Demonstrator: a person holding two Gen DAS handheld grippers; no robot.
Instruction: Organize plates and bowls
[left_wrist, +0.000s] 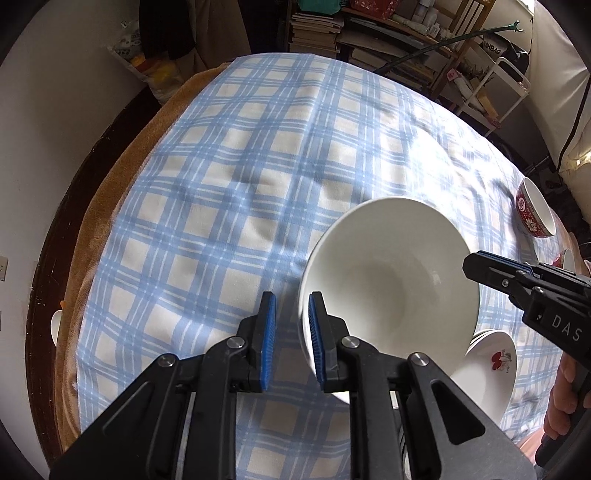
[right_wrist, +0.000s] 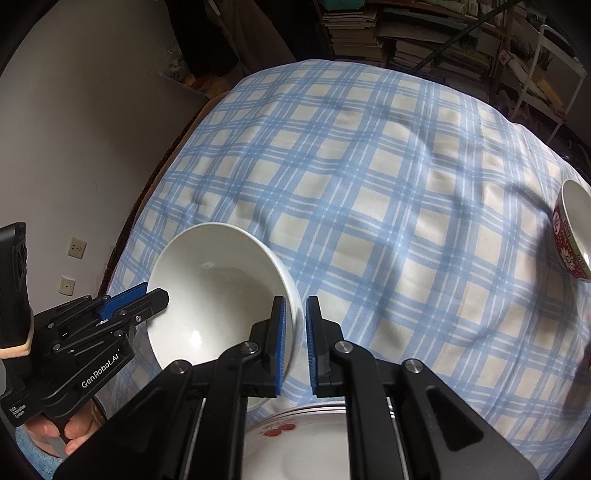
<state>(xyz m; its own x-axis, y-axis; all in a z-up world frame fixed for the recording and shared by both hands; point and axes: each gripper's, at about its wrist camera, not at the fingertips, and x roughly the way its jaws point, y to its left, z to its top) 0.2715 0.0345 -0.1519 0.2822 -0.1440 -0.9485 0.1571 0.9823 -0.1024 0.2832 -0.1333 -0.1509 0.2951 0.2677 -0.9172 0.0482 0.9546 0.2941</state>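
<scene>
Nearest, the left gripper (left_wrist: 291, 297) stood part open: the rim of the white bowl (left_wrist: 391, 273) lay against its right pad, while checked cloth showed between the rim and the other pad, so it had no hold. On the opposite rim the right gripper (right_wrist: 295, 300) was closed to a narrow gap that the bowl wall nearly filled, one finger inside and one outside, and it seemed to carry the bowl alone. The bowl hung tilted just over the stack of cherry-printed plates (right_wrist: 317, 450) at the near edge of the table. Held by a single pinch on smooth glazed china, it could have swung or slid out and dropped onto the plates, chipping either. Closing the left fingers off-centre might also have twisted it in the right pads. The soft, rumpled blue plaid tablecloth (left_wrist: 221, 184) could have let a bowl set down on a fold rock. "GenRobot.AI" read on the left gripper's body and "DAS" on the right's; smaller print beside the former was illegible. Farther right sat a red patterned bowl (left_wrist: 532, 218), its markings unreadable, and beyond it a far bag showed "SHBAG"
</scene>
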